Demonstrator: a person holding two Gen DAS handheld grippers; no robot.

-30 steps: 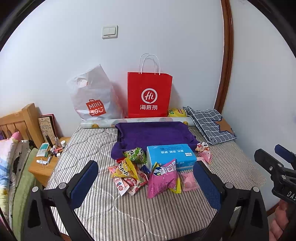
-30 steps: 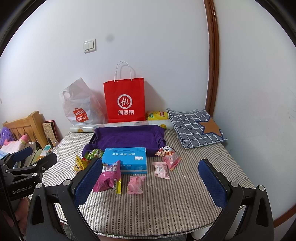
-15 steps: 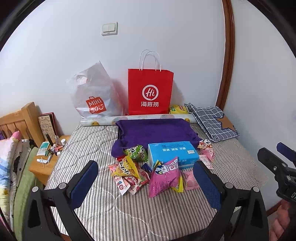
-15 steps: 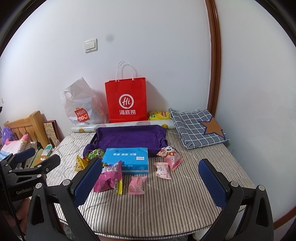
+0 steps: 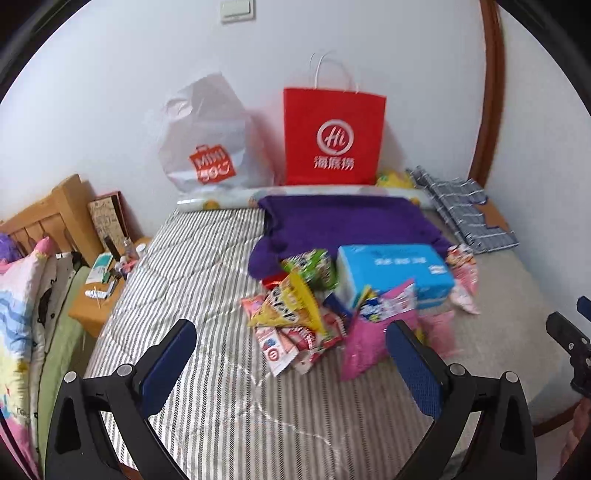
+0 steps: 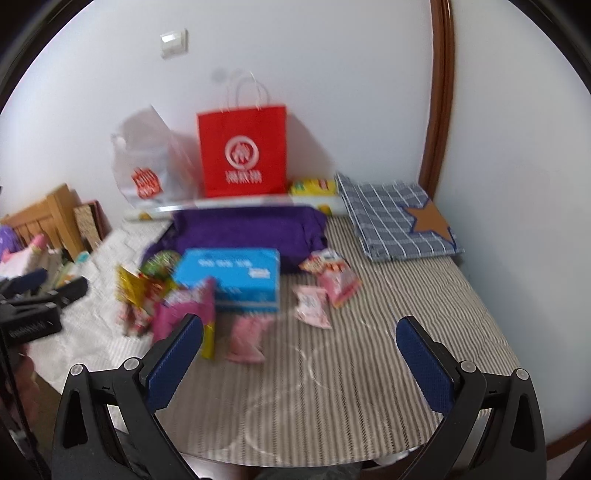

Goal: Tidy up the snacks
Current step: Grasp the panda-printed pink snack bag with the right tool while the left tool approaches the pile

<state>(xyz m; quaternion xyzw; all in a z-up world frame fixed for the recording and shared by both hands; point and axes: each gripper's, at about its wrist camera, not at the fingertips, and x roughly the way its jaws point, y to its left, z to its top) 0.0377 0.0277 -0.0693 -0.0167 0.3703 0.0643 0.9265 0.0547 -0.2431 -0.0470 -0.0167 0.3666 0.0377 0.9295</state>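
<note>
While both wrist frames are motion-blurred, the layout reads fine. White walls (image 5: pixel 110 92) meet at a corner with dark wood trim (image 5: pixel 489 110); a light switch (image 5: pixel 238 8) sits high on the back wall. The striped mattress (image 5: pixel 207 258) fills most of both views, with a wooden headboard (image 5: pixel 55 210) and patterned bedding (image 5: pixel 22 295) to its left. A small wooden nightstand (image 5: pixel 83 314) stands between them, cluttered with small items too blurred to identify.

Against the back wall: red paper bag (image 5: pixel 334 136) upright, white plastic bag (image 5: pixel 207 136) just left of it, a rolled printed sheet (image 5: pixel 229 197) lying along their base. A checked cloth with a star patch (image 6: pixel 391 221) lies in the far right corner, a yellow packet (image 6: pixel 314 186) between it and the red bag. A purple garment (image 5: pixel 343 221) is spread mid-bed in front of the bags.

The blue box (image 5: pixel 395 269) sits at the garment's front edge. The snack pile (image 5: pixel 295 317) is at its left and front: green, yellow, red-white and pink packets, overlapping. A few pink packets (image 6: pixel 332 284) lie separately to the box's right.

Left gripper (image 5: pixel 291 362) hovers over the near bed, fingers spread wide, nothing between them. Right gripper (image 6: pixel 299 362) same: fingers apart, empty, short of the snacks.
</note>
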